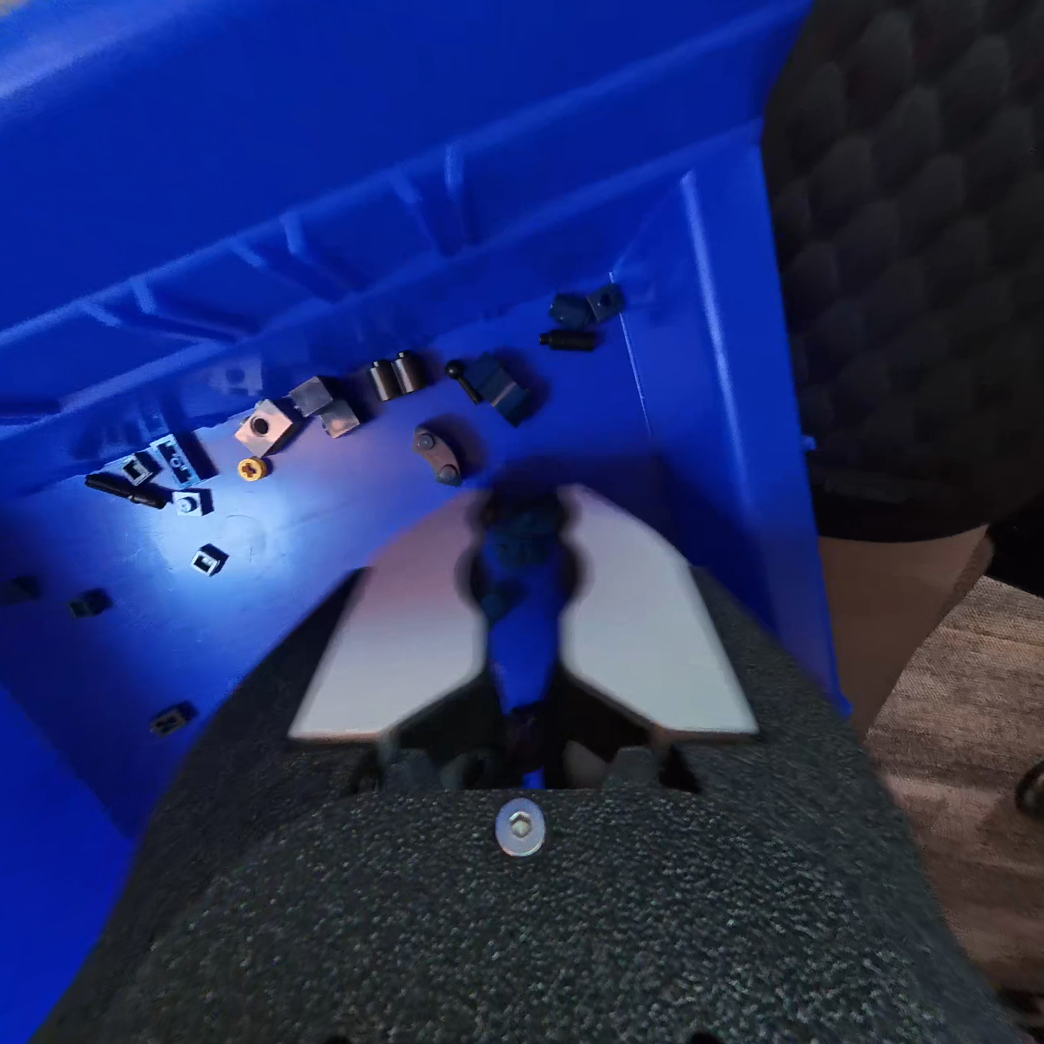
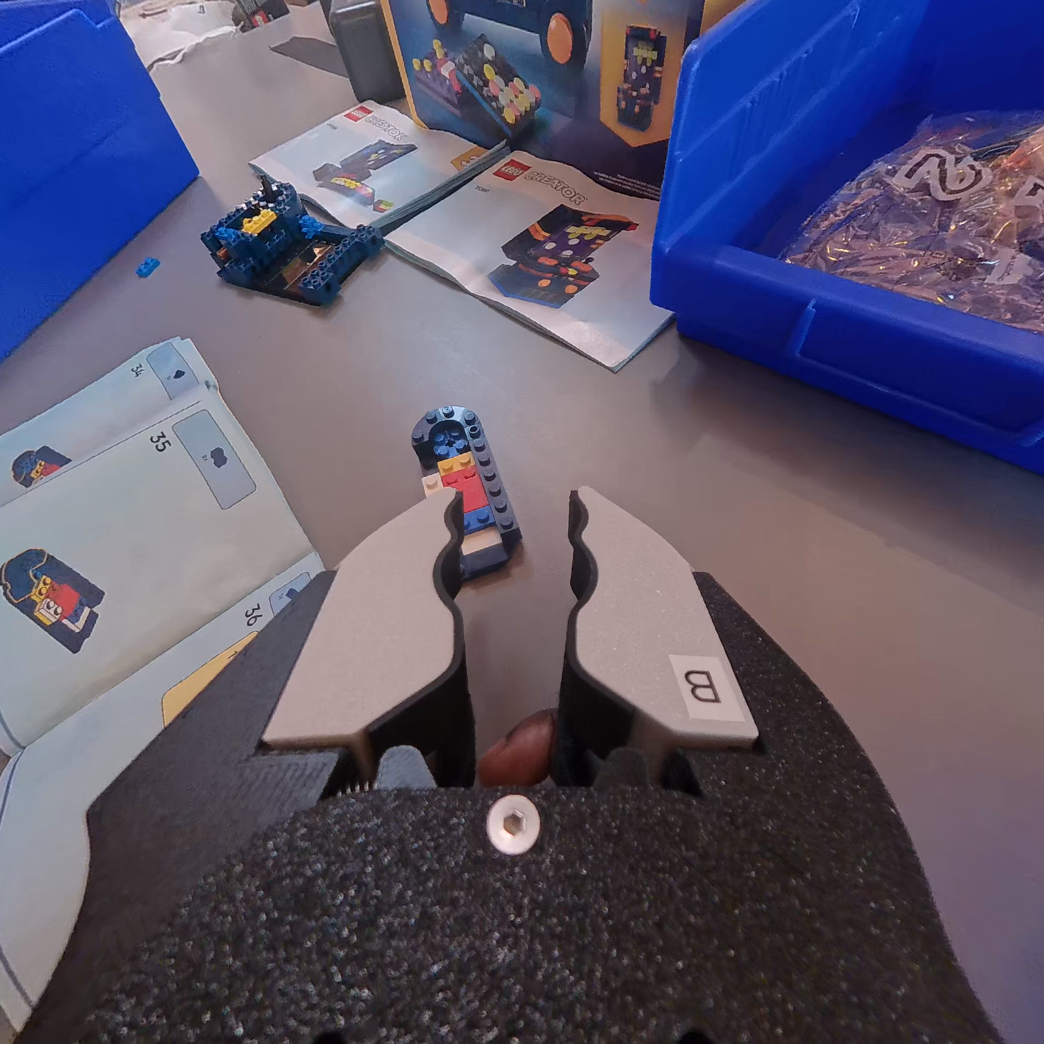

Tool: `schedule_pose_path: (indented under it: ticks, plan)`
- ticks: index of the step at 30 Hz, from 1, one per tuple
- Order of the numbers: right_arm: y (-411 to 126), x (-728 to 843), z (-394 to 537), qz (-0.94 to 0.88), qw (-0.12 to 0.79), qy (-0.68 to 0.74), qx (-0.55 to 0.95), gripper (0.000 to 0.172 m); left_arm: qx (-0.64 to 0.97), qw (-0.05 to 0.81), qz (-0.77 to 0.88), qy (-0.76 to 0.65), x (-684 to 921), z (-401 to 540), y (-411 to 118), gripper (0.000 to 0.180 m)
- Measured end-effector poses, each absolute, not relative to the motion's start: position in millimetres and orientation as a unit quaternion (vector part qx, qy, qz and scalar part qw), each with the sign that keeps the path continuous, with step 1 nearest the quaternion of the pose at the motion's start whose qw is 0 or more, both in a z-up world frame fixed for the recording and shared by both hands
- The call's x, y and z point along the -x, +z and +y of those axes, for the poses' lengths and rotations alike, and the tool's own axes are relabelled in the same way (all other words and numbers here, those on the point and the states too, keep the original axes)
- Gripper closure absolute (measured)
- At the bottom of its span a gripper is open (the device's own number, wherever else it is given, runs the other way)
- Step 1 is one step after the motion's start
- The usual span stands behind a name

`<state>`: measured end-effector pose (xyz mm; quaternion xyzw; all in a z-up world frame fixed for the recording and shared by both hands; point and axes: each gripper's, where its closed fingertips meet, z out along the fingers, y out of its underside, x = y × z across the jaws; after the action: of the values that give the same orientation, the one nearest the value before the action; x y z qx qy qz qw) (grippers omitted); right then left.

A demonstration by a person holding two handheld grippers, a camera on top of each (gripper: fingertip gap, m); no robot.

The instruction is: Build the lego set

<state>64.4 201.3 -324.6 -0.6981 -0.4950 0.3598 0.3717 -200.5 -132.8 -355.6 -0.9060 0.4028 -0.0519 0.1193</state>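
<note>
Inside a blue bin [image 1: 729, 361], left gripper [image 1: 522, 511] low over the floor, fingertips blurred around a small dark blue piece [image 1: 520, 531]; contact unclear. Just ahead, a curved grey plate [image 1: 438, 455]; farther left, grey bricks [image 1: 265, 432], a yellow bush [image 1: 252, 468], black pins [image 1: 124, 490].

A small dark blue piece [image 1: 517, 528] sits between the fingertips of the left gripper [image 1: 522, 508] inside a blue bin [image 1: 729, 350] — blurred, so whether the pads press on it cannot be told. Loose bricks lie around it: a curved grey plate [image 1: 438, 455], two dark cylinders [image 1: 395, 375], a grey block with a hole [image 1: 265, 432], a yellow bush [image 1: 252, 468].

The right gripper [image 2: 514, 503] hangs open over a grey table [image 2: 734, 508] — a flat brick build [image 2: 469, 486], dark-rimmed with yellow, red and blue, lies flat below its left fingertip.
</note>
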Motion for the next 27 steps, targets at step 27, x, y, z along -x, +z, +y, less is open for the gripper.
schedule_pose_path:
  ticks: [27]
  plan:
    - [-324, -65, 203, -0.488, 0.369, 0.365, 0.702, 0.136, 0.88, 0.175, 0.442, -0.009, 212, -127, -324, 0.139]
